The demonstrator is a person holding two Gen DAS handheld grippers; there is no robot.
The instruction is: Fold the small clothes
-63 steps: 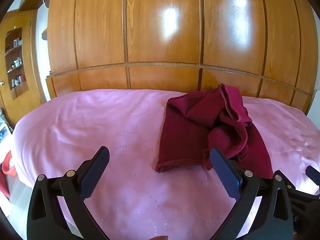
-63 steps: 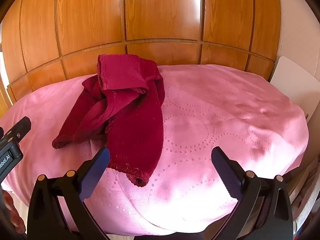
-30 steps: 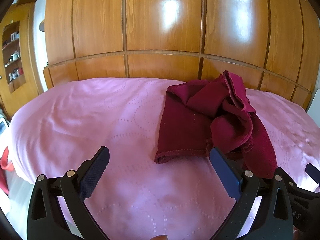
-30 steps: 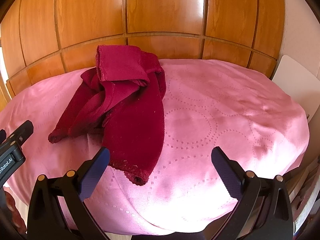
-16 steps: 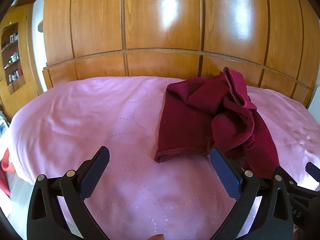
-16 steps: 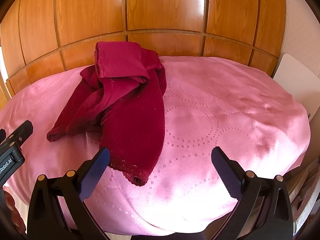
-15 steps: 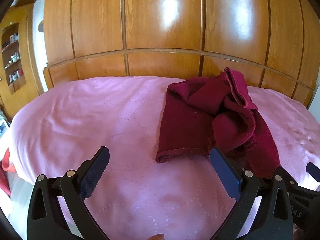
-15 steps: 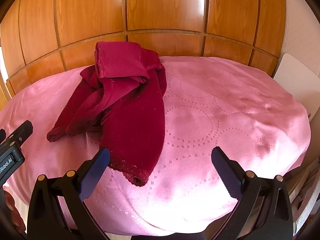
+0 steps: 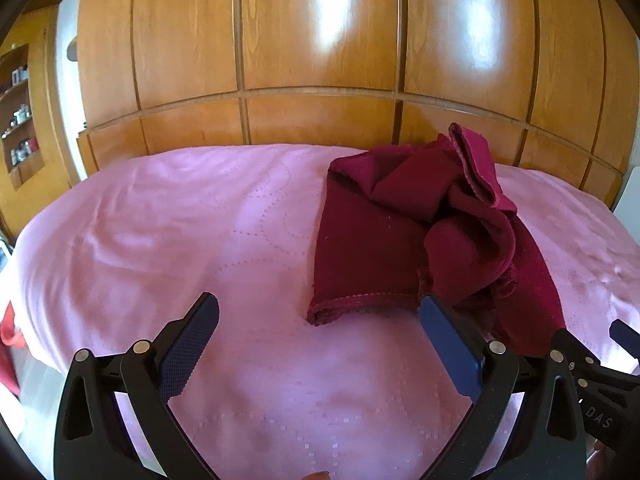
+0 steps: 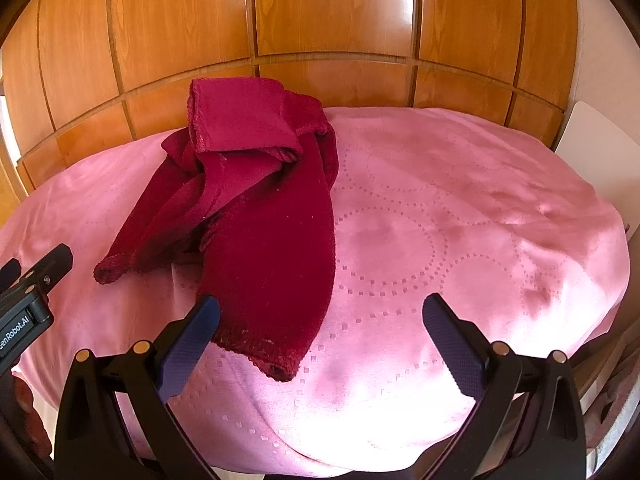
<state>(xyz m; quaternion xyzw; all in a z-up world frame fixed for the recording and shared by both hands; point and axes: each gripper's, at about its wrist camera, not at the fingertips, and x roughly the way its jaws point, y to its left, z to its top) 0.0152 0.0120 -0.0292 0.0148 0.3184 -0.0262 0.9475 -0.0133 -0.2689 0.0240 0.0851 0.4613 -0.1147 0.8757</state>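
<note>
A crumpled dark red garment [image 9: 404, 232] lies on a pink cover [image 9: 180, 240]. In the left wrist view its hemmed lower edge sits just beyond my open, empty left gripper [image 9: 316, 340], whose right finger [image 9: 448, 344] is close to the hem. In the right wrist view the garment [image 10: 260, 216] lies left of centre, one leg running down to a hem near my left finger [image 10: 192, 340]. My right gripper [image 10: 320, 344] is open and empty, above the cover's near edge.
Wooden wardrobe doors [image 9: 320, 40] stand right behind the cover. A shelf niche with small items [image 9: 20, 120] is at the far left. A white board [image 10: 600, 152] stands at the right edge. The left gripper's body [image 10: 28, 300] shows at the right view's left edge.
Both grippers have eased slightly forward toward the garment over the last two seconds. The garment has not moved and both grippers stay open.
</note>
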